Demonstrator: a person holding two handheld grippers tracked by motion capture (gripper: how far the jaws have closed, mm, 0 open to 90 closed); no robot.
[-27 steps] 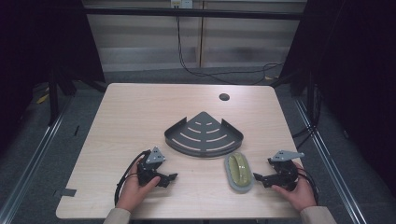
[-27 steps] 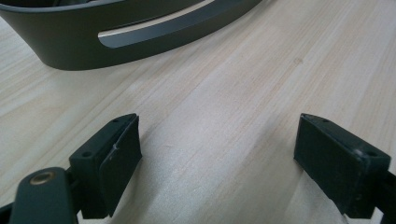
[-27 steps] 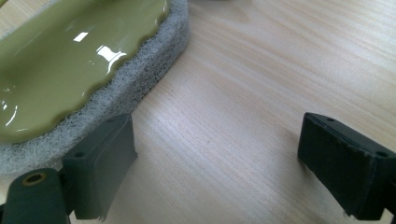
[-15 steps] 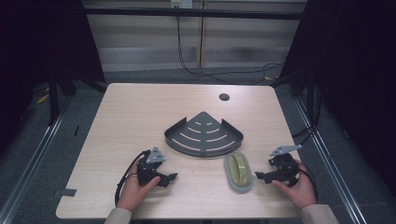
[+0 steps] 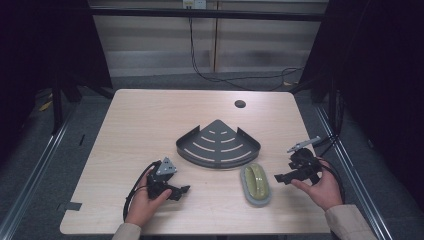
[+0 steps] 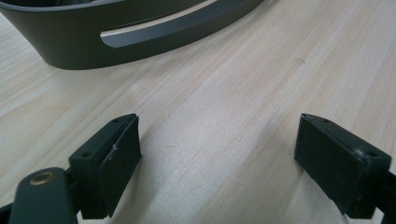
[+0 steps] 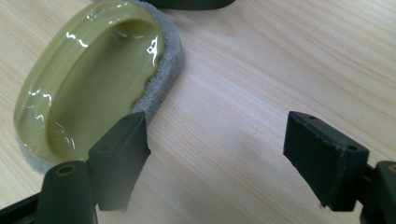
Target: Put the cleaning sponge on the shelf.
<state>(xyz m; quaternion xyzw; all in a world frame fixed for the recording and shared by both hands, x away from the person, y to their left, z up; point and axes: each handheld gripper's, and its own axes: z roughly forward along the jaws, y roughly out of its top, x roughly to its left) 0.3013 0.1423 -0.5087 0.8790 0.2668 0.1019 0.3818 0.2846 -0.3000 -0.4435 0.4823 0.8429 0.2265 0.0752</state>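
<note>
1. The left gripper (image 5: pixel 175 189) is rested on the wooden table (image 5: pixel 150 120) in the person's left hand (image 5: pixel 145 200), to the left of and nearer the person than the dark grey corner shelf tray (image 5: pixel 218 145). In the left gripper view its jaws are seen spread wide with only bare tabletop between them; nothing is held. It is judged to be parked there so that it is kept out of the way of the work.

2. The corner shelf tray, a slotted quarter-round rack with a raised rim, is set at the middle of the table, presumably as the place where something is to be put.

3. The olive-green oval soap dish (image 5: pixel 256 183) on its grey felt-like base is laid flat, just right of the tray's curved front edge and apart from it.

4. The right gripper (image 5: pixel 278 177), held in the right hand (image 5: pixel 322 187), is pointed at the dish from the side away from the tray. Its jaws are wide open and empty; in the right gripper view one pad (image 7: pixel 122 154) is seen just beside the dish's rim (image 7: pixel 161 93), and touch cannot be told. A grasp of the rim is judged to be in preparation.
</note>
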